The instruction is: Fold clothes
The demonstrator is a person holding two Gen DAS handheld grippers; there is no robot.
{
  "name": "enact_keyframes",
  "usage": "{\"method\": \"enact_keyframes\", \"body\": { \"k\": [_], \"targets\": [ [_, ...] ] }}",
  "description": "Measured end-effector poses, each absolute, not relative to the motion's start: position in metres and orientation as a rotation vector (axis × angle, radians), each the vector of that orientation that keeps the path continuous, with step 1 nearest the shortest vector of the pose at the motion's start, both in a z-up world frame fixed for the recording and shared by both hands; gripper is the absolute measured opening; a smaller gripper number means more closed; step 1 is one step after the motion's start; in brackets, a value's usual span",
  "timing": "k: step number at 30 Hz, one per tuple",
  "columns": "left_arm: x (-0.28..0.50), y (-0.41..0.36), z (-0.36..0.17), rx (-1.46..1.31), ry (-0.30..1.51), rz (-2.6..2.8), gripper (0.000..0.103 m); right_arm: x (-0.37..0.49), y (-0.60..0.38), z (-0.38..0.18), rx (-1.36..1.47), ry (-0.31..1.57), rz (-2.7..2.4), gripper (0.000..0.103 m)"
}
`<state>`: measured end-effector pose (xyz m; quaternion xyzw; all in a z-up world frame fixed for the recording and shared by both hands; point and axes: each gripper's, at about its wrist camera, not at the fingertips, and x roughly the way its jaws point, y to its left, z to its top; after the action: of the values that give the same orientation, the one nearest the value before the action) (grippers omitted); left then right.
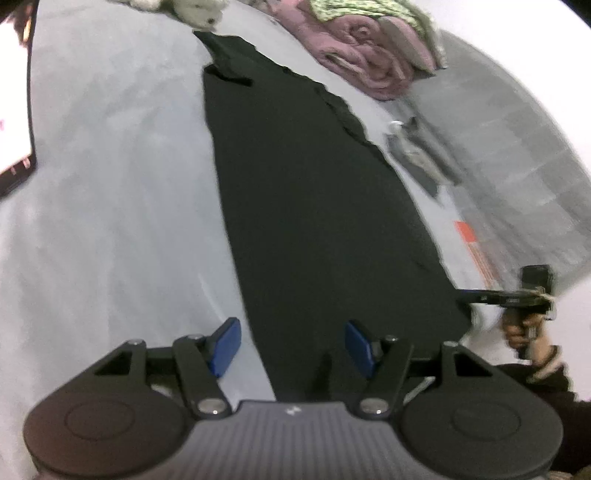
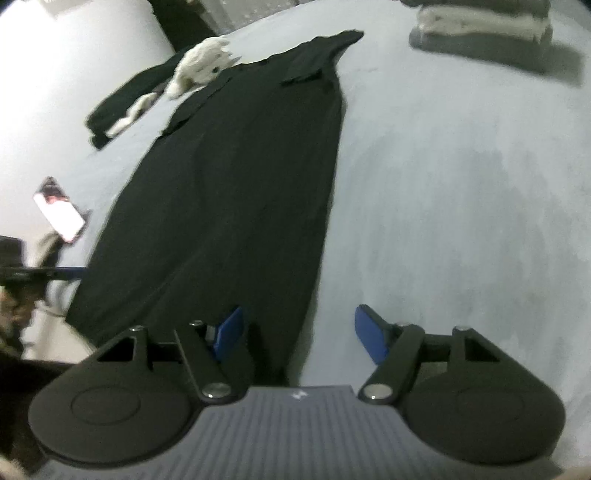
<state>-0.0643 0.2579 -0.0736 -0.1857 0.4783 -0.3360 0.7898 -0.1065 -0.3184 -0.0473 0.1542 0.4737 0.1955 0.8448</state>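
A long black garment (image 1: 314,192) lies flat and stretched out on the pale grey bedsheet (image 1: 110,221). My left gripper (image 1: 293,345) hovers over the garment's near end, its blue pads (image 1: 227,345) apart; the garment's left edge runs between them, unpinched. In the right wrist view the same garment (image 2: 236,184) runs away from me. My right gripper (image 2: 301,334) is open over its near right corner, one pad above cloth, the other above the sheet (image 2: 461,221). Each gripper shows in the other's view: the right one (image 1: 476,295) in a hand, the left one (image 2: 70,273) at the far left edge.
A pink bundle (image 1: 362,55) and a green knit (image 1: 369,11) lie at the far end. A white fluffy item (image 2: 203,62) rests on a second dark garment (image 2: 125,96). A lit phone (image 2: 61,214) lies left of the garment, a folded stack (image 2: 480,29) far right.
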Motion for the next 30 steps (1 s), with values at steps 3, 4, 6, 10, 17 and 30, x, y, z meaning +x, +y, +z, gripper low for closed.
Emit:
{"method": "enact_keyframes", "body": {
  "k": [3, 4, 6, 10, 17, 30],
  "targets": [
    [-0.067, 0.260, -0.080, -0.441, 1.034, -0.784, 0.062, -0.115, -0.329, -0.049, 0.393, 1.010, 0.470, 0.068],
    [-0.068, 0.259, -0.081, -0.447, 1.038, -0.801, 0.062, -0.117, -0.332, -0.049, 0.411, 1.011, 0.485, 0.068],
    [-0.070, 0.258, -0.084, -0.459, 1.046, -0.832, 0.062, -0.121, -0.334, -0.050, 0.439, 1.010, 0.517, 0.068],
    [-0.076, 0.251, -0.086, -0.458, 1.064, -0.887, 0.061, -0.122, -0.334, -0.050, 0.475, 1.013, 0.573, 0.068],
    [-0.074, 0.238, -0.091, -0.469, 1.115, -0.903, 0.045, -0.120, -0.320, -0.049, 0.451, 1.025, 0.652, 0.068],
    [-0.073, 0.252, -0.097, -0.526, 1.165, -0.879, 0.035, -0.115, -0.320, -0.054, 0.477, 1.025, 0.659, 0.066]
  ]
}}
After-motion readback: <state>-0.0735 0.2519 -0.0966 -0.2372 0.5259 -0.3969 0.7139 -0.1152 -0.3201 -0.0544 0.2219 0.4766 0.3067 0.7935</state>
